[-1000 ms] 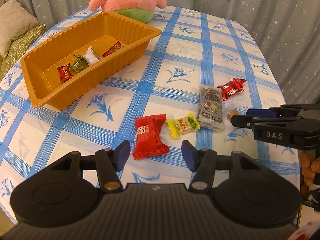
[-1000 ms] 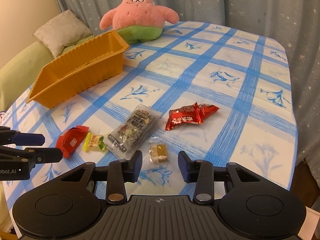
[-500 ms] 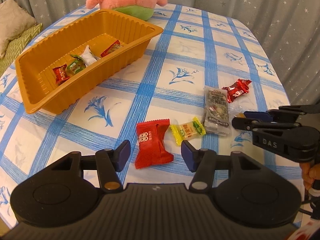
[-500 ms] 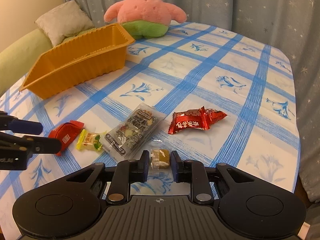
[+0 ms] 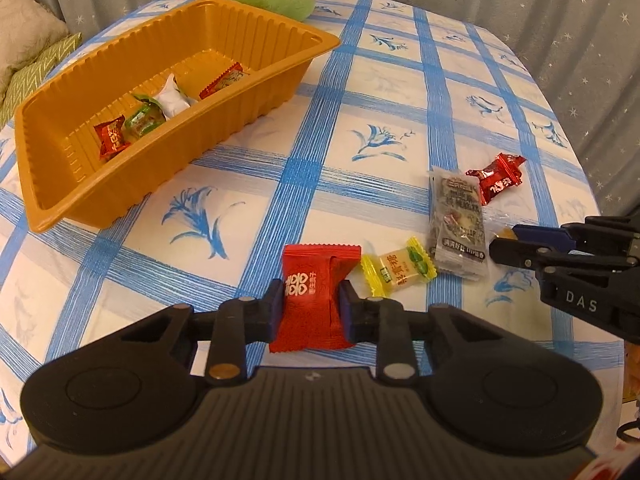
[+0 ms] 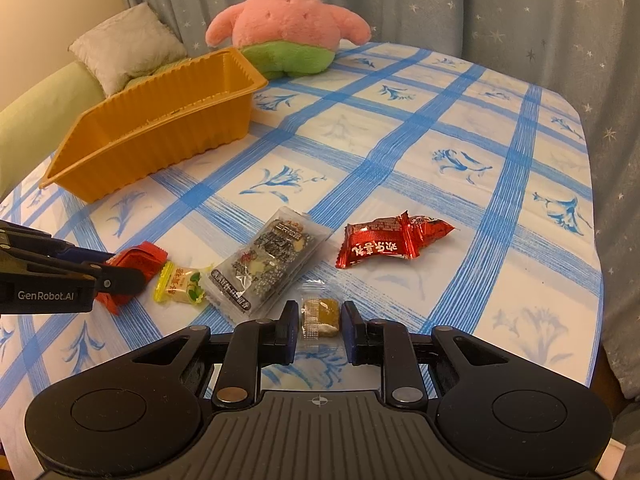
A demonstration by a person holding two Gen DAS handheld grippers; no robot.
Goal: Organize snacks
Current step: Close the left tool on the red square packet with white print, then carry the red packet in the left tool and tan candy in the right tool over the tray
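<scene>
My left gripper point(image 5: 310, 307) is shut on a red candy packet point(image 5: 316, 280) on the tablecloth. My right gripper point(image 6: 319, 330) is shut on a small brown candy in clear wrap point(image 6: 320, 316). Loose on the cloth lie a yellow-green candy point(image 5: 398, 272), a long grey snack pack point(image 5: 458, 220) and a red foil snack point(image 5: 496, 178). The orange tray point(image 5: 224, 128) stands at the left with several wrapped candies point(image 5: 140, 122) inside. In the right wrist view the tray point(image 6: 160, 148) is at far left, with the red foil snack point(image 6: 380, 246) and grey pack point(image 6: 272, 260) ahead.
A pink starfish plush point(image 6: 288, 24) sits at the table's far edge behind the tray. A cushion point(image 6: 124, 46) lies on a green sofa at left. Star-patterned curtains hang behind. The table's right edge point(image 5: 592, 208) is close to the right gripper point(image 5: 560, 248).
Both grippers have moved forward and closed: the left onto the red candy packet, the right onto the small brown candy. The other snacks have not moved.
</scene>
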